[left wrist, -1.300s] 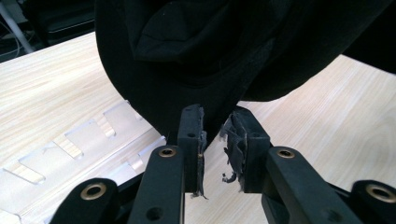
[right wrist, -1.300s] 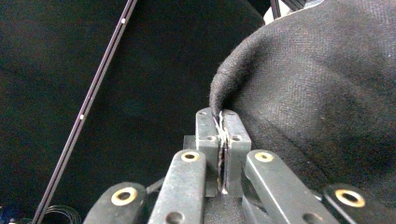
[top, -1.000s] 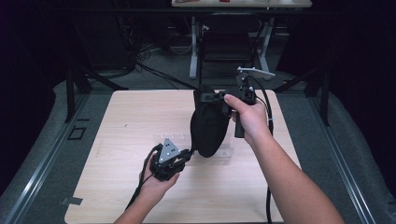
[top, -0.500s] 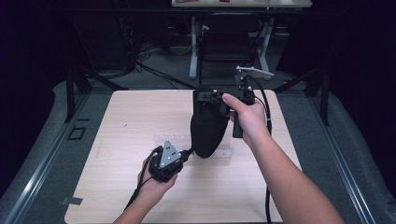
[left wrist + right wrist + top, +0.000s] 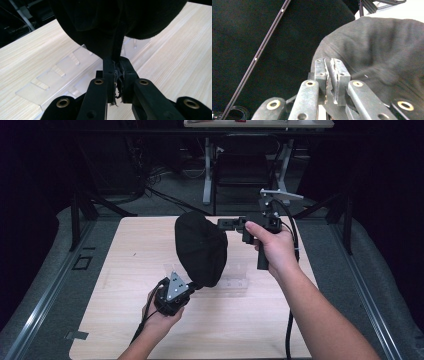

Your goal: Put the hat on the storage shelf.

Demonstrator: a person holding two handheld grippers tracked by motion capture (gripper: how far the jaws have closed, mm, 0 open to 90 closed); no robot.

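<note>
Black fabric, a soft cap-like piece [image 5: 201, 247], hangs stretched above the wooden table [image 5: 125, 250], directly over a clear plastic holder [image 5: 235, 279]. Left gripper [image 5: 192, 287] is clamped on the fabric's lower edge, its jaws having just been closing with cloth pinched between them. Right gripper [image 5: 222, 223] pinches the upper edge, jaws nearly together on cloth. Judged step: spreading or reshaping the piece. Next move calls for steady opposing tension. Holder beneath could snag the hem; cables [image 5: 289, 330] trail near the fabric.
</note>
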